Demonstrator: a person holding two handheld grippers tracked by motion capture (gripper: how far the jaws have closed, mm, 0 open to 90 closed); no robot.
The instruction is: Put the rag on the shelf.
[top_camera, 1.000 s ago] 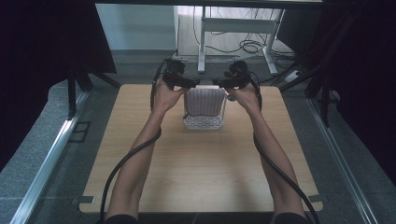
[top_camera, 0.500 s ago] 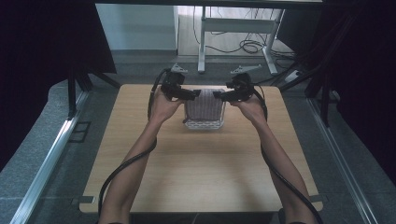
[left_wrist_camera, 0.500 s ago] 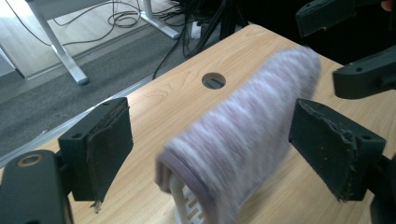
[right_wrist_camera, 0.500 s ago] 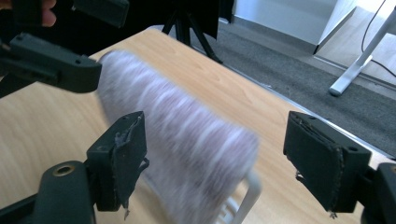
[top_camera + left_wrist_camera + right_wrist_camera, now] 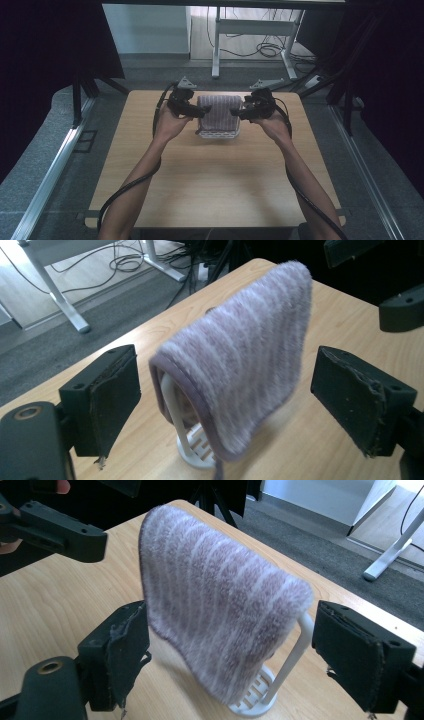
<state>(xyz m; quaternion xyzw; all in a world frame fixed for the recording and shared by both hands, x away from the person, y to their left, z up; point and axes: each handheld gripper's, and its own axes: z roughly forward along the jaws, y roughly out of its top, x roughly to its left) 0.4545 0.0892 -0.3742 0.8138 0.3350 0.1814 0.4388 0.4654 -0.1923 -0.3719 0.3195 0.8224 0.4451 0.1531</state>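
A striped purple-grey towel (image 5: 218, 112) hung over a white rack (image 5: 218, 133) that stood on the worktop (image 5: 210, 190), toward its far edge and about midway across. The cloth draped over the rack's top bar and fell on both sides, covering most of the frame; in the left gripper view the rack's curved upright (image 5: 172, 405) and slotted base showed under the hem.

The left gripper (image 5: 192, 111) sat at the towel's left end and the right gripper (image 5: 239, 113) at its right end, each level with the top fold. In both gripper views the jaws stood wide apart with the towel's end edge in the gap between them, and neither pad touched the cloth.

The towel looked soft, thick and limp, a terry weave with a bound hem (image 5: 200, 405). It would likely weigh little, sag wherever it was unsupported, and grip well against the rough pads rather than slip. Nothing about it seemed fragile. The rack looked like thin, light plastic, so a sideways or downward tug on the cloth could tip or drag it.

The sound place to take hold seemed to be the folded top corners at each end, pinching both layers there, then lifting straight up so the cloth cleared the bar.
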